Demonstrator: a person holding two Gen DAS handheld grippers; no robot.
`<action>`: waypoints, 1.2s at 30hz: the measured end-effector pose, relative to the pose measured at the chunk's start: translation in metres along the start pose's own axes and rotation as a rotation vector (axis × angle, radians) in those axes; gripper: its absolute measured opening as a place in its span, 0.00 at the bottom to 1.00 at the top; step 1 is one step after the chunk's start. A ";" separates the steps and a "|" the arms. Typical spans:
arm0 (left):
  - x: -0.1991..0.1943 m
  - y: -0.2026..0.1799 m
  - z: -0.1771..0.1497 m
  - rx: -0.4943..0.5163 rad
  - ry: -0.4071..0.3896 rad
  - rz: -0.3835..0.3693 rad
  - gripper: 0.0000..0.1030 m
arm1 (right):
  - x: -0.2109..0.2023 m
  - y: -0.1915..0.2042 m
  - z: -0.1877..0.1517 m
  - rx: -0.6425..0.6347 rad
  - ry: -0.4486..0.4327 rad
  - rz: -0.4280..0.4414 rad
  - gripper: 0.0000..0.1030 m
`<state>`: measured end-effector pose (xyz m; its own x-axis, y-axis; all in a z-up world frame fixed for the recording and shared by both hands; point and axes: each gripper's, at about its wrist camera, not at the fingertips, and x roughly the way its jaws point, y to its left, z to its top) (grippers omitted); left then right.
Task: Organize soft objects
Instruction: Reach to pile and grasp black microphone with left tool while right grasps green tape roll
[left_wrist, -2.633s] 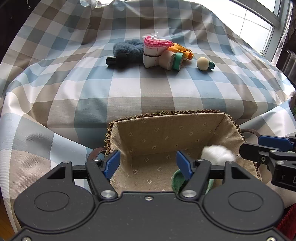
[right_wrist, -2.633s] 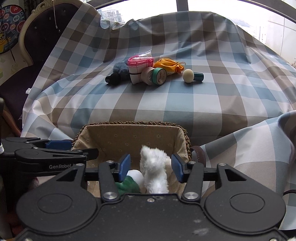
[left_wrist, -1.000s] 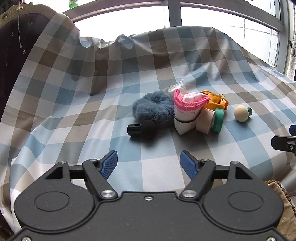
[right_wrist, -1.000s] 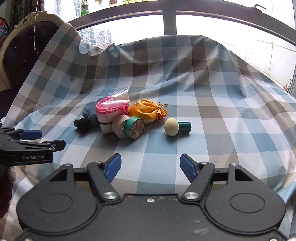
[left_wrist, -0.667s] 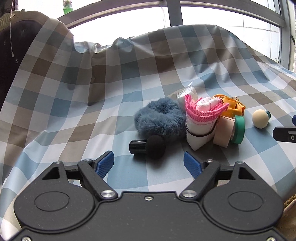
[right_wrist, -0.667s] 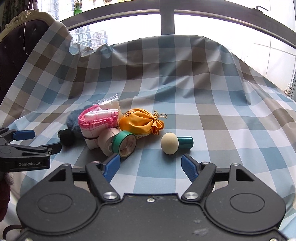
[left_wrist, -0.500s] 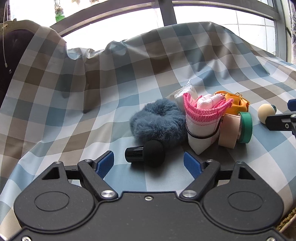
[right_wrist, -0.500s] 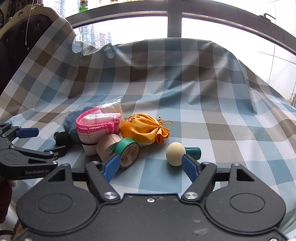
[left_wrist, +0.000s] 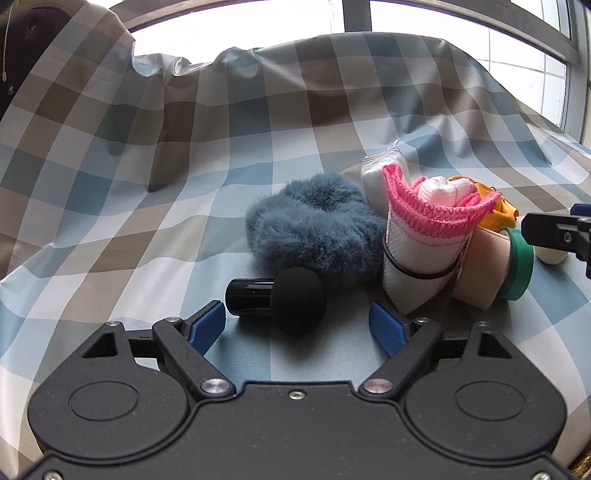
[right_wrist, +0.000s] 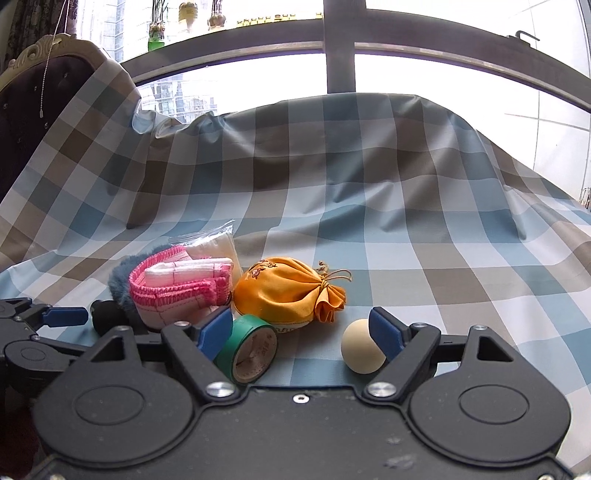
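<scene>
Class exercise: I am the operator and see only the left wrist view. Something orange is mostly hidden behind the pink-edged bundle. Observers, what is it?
Observer: An orange pouch lying on its side, its neck tied shut with a gold cord at the right end.
Operator: And the pale thing at my right edge?
Observer: A cream ball, lying on the cloth just inside the right gripper's right-hand blue pad.
Operator: Is that gripper open?
Observer: Yes. Its fingers are spread wide and hold nothing. The pouch is ahead between them, and a green tape roll is by the left one.
</scene>
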<state>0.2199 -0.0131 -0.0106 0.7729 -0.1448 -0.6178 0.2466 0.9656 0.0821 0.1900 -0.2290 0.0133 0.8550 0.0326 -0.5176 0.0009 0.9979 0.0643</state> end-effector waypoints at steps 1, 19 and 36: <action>0.001 0.001 0.001 -0.013 0.002 -0.004 0.81 | 0.002 -0.001 0.000 0.011 0.005 0.003 0.78; 0.013 0.009 0.002 -0.077 0.021 -0.021 0.89 | 0.004 0.007 -0.003 -0.043 0.007 -0.046 0.87; 0.013 0.009 0.001 -0.075 0.019 -0.022 0.89 | -0.021 0.006 -0.010 -0.087 -0.021 -0.022 0.81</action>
<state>0.2326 -0.0066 -0.0164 0.7562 -0.1623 -0.6339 0.2180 0.9759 0.0102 0.1666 -0.2227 0.0156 0.8658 0.0101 -0.5003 -0.0244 0.9995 -0.0219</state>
